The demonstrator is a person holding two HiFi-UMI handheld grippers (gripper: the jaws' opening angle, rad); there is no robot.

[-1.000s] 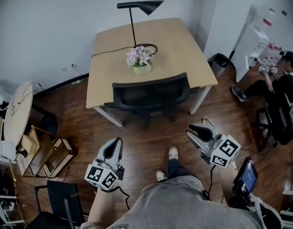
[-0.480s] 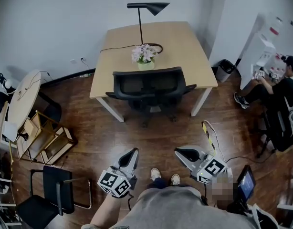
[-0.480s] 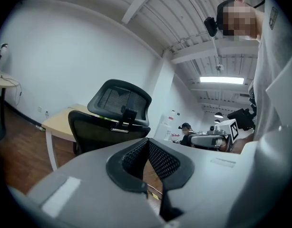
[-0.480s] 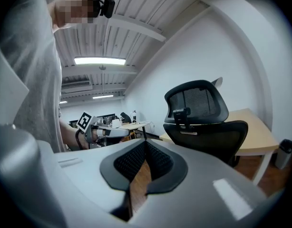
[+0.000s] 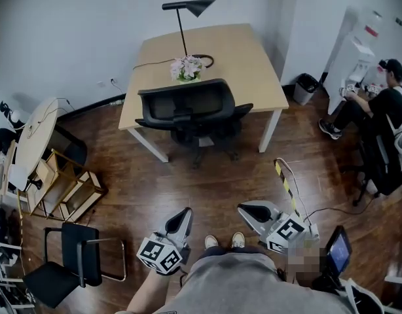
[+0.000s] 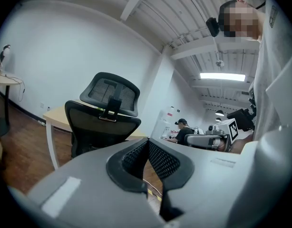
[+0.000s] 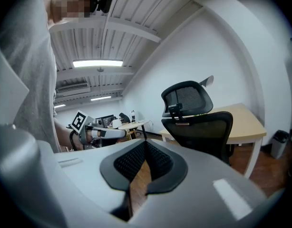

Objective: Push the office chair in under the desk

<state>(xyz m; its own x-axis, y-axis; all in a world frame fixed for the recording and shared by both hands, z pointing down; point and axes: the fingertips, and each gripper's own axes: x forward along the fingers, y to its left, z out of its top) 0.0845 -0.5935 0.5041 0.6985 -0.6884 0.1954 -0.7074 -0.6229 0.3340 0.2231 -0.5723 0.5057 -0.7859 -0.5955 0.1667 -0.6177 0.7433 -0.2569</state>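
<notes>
The pale, smooth-topped desk (image 5: 247,51) stands far, by the wall. The black mesh-backed office chair (image 5: 184,106) sits at its near edge, seat tucked under. Over the last second the person has backed away, so the push looks finished. The left gripper (image 5: 185,213) and right gripper (image 5: 243,208) hang near, well apart from the chair, ribbed pads pressed together on nothing.

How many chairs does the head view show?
2: the black mesh office chair at the wooden desk, and a black metal-framed chair at bottom left. Another may be hidden under the seated person.
</notes>
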